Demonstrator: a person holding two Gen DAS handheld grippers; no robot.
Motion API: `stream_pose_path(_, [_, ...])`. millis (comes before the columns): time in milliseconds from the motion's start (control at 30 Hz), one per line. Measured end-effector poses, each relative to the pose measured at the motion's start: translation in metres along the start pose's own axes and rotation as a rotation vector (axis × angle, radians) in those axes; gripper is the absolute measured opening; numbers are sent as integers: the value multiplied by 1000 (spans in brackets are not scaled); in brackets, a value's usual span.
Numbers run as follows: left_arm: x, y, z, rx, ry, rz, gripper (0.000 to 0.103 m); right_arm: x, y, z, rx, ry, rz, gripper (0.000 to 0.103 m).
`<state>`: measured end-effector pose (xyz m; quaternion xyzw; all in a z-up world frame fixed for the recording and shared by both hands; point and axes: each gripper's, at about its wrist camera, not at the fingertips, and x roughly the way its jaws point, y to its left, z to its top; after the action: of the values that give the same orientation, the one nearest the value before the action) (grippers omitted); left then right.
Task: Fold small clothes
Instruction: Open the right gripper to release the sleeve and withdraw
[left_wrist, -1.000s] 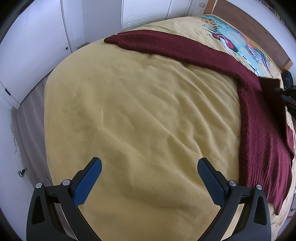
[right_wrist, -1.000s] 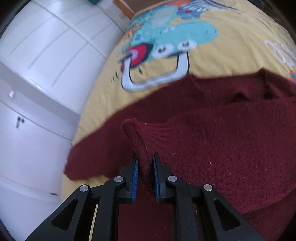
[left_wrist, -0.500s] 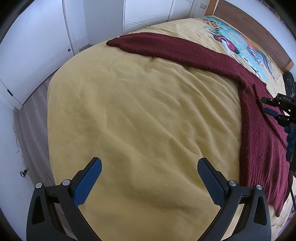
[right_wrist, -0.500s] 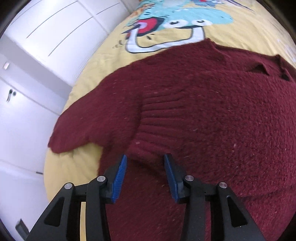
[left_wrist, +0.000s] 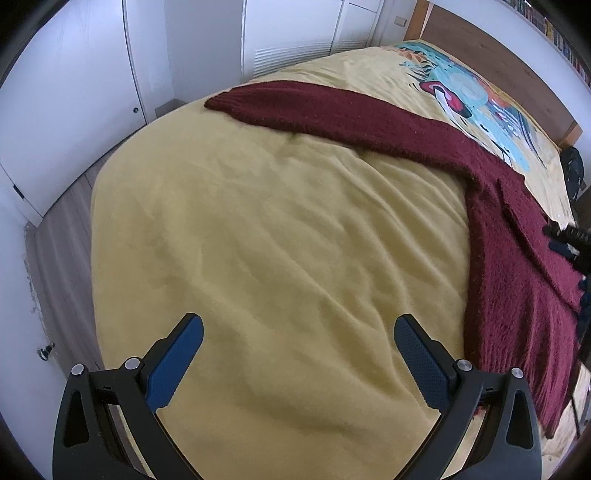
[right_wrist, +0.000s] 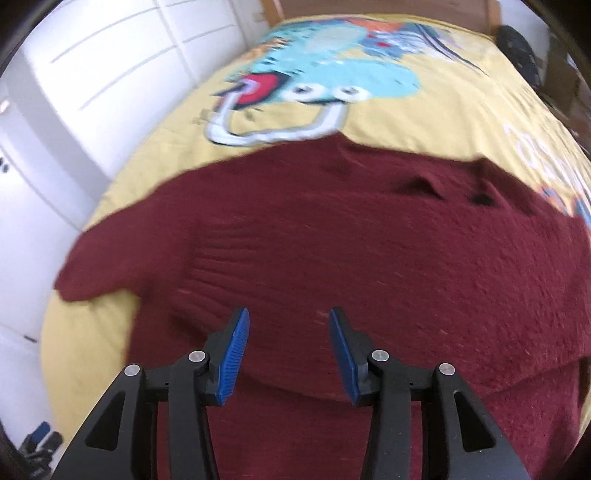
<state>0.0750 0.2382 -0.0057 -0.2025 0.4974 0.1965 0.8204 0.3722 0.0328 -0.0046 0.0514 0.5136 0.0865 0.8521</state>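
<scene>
A dark red knitted sweater lies on the yellow bed cover. One sleeve stretches out to the far left; the other sleeve is folded across the body. My right gripper is open and empty, just above the folded sleeve. It shows at the right edge of the left wrist view. My left gripper is open and empty above bare bed cover, left of the sweater's hem.
The bed cover has a cartoon print near the wooden headboard. White wardrobe doors stand beyond the bed's far side. Wood floor runs along the left bed edge.
My right gripper opened and let go of the sleeve, which now lies flat on the sweater's body. It then drew back a little. My left gripper stayed open.
</scene>
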Motion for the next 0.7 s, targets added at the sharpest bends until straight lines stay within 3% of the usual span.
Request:
stream_pose_path(200, [7,0,6,-3,21,-10,102,22,3,-24,-11,40,-20,51])
stream_pose_path(367, [6,4,14,-19,12,-27,102,8,12,-26,-30,22,45,51])
stream_pose_path(700, [12,14,37,-56,-5,-39,102,-39,-6,-42,-43,-25,23,51])
